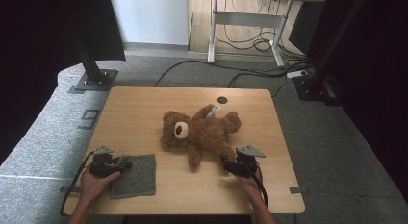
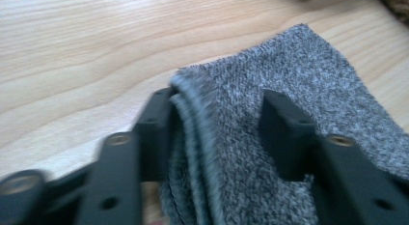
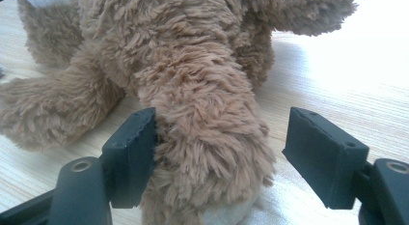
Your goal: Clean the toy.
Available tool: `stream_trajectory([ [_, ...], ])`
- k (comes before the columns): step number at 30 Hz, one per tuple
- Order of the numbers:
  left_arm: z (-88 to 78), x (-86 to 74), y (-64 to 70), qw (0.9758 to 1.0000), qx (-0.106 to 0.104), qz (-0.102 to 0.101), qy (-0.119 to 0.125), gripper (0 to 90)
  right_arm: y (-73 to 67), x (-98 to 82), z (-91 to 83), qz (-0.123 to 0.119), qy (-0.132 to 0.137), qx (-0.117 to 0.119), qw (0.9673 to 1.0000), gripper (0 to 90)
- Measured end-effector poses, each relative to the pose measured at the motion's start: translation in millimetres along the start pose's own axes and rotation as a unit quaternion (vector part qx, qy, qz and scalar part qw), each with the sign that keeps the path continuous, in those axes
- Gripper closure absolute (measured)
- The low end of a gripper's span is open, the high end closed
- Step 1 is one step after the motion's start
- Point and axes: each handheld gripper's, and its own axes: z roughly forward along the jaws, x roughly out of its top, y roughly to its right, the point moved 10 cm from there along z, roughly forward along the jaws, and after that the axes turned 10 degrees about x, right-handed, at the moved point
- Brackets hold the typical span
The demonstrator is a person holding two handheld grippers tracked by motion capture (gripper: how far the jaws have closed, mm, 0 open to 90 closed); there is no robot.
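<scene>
Grey knitted cloth (image 2: pixel 289 104) lies between the jaws of the left gripper (image 2: pixel 219 133). In the left gripper view one jaw touches the folded edge of the cloth, while the other jaw rests on top of the fabric, so a firm pinch is not yet visible; the gripper is half spread. In the high view this gripper (image 1: pixel 122 162) sits at the lower left of the frame, at the left edge of the cloth (image 1: pixel 137 175), which lies flat on the wooden surface (image 1: pixel 144 108).

The right gripper (image 3: pixel 219 152) is spread wide around one leg of the brown teddy bear (image 3: pixel 202 90). One jaw touches the fur, the other stands apart from it. In the high view the right gripper (image 1: pixel 230 164) is at the lower right of the bear (image 1: pixel 199 130), which lies on its back near the middle of the frame.

The step in hand seems to be the grasping of both things. The next move probably calls for closing each gripper fully, the left on the cloth edge and the right on the leg, before any lifting.
</scene>
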Motion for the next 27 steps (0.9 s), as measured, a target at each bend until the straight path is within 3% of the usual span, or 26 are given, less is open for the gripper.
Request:
stream_trajectory([
  [4,-0.1,-1.0,2.8,0.9999,-0.011,-0.001,-0.008,70.7,1.6,4.3,-3.2,0.001,0.01,-0.005,0.9999,27.7],
  [8,-1.4,-0.8,4.4,0.9996,-0.023,-0.011,-0.014,77.2,1.3,15.9,-9.1,-0.015,0.021,-0.009,0.9996,27.7],
  [10,-3.8,0.5,6.9,0.9988,-0.043,-0.021,-0.011,78.8,-1.1,23.4,-10.4,-0.014,0.029,0.0,0.9995,27.7],
  [13,-9.3,5.3,13.0,0.9956,-0.086,-0.037,0.002,79.6,-4.3,33.5,-6.3,-0.016,0.032,0.01,0.9993,27.3],
  [16,-14.3,10.9,16.5,0.9926,-0.109,-0.049,0.018,80.1,-7.2,43.5,0.9,-0.016,0.031,0.018,0.9992,26.7],
  [22,-18.5,14.5,18.3,0.9905,-0.122,-0.055,0.03,80.6,-15.0,76.7,14.3,-0.027,0.037,0.03,0.9985,26.3],
  [27,-20.6,16.8,20.6,0.9888,-0.133,-0.057,0.036,80.8,-19.8,103.4,36.1,-0.036,0.023,0.043,0.9982,24.6],
])
